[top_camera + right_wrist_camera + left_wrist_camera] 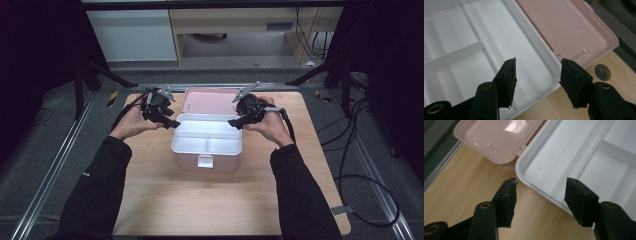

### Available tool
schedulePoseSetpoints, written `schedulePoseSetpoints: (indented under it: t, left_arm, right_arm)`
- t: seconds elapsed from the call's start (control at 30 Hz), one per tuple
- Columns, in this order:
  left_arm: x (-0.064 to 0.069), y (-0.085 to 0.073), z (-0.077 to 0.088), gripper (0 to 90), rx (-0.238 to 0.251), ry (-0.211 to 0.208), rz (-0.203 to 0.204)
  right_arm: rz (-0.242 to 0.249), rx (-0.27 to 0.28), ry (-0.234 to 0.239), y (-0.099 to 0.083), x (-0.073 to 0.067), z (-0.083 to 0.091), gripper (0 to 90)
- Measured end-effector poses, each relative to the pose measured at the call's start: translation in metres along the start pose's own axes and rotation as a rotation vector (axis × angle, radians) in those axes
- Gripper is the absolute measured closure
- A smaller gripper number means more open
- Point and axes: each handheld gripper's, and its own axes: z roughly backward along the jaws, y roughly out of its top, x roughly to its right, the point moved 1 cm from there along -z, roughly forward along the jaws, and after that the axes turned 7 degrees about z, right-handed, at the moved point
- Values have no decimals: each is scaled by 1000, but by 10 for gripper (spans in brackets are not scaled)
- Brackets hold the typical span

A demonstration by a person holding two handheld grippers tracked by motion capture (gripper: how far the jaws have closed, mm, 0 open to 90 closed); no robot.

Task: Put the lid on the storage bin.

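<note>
A pink storage box (207, 150) stands open in the middle of the wooden worktop (165, 200), its pink lid (210, 100) folded back flat on the far side; a white divided tray (207, 137) sits in the top of the box (one long compartment at the back, two smaller ones in front). The left hand-held gripper (172, 123) is at the tray's left rim, and in the left gripper view (540, 186) its jaws stand apart astride that rim, one over the worktop and one over the tray, with nothing pressed between them; the right hand-held gripper (234, 123) is at the tray's right rim, and in the right gripper view (537, 65) its jaws also stand apart, straddling the rim near the lid's hinge edge without clamping it. A small dark round disc (602, 72) lies on the worktop just beside the lid's corner.
</note>
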Motion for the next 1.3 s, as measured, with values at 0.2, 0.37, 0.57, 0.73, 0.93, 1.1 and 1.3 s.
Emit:
schedulePoseSetpoints:
  t: [0.2, 0.37, 0.57, 0.73, 0.93, 1.1, 1.3]
  left_arm:
    - [-13, 4, -6, 351, 56, 57, 128]
    - [-24, 11, -17, 318, 122, 98, 227]
    - [-38, 13, -35, 293, 170, 125, 323]
    - [-48, 17, -50, 299, 225, 128, 379]
    - [-53, 19, -69, 301, 213, 133, 394]
    - [-58, 17, -86, 313, 182, 123, 415]
    - [-60, 15, -102, 323, 170, 81, 432]
  right_arm:
    - [-153, 48, -81, -15, 18, 1, 447]
    - [-237, 79, -127, -25, 32, -3, 430]
    - [-310, 143, -150, -24, 42, -15, 389]
    - [-370, 176, -164, -27, 51, -33, 371]
    - [-412, 175, -157, -35, 60, -62, 370]
    - [-424, 158, -128, -38, 62, -80, 368]
    - [-455, 155, -99, -40, 62, -94, 373]
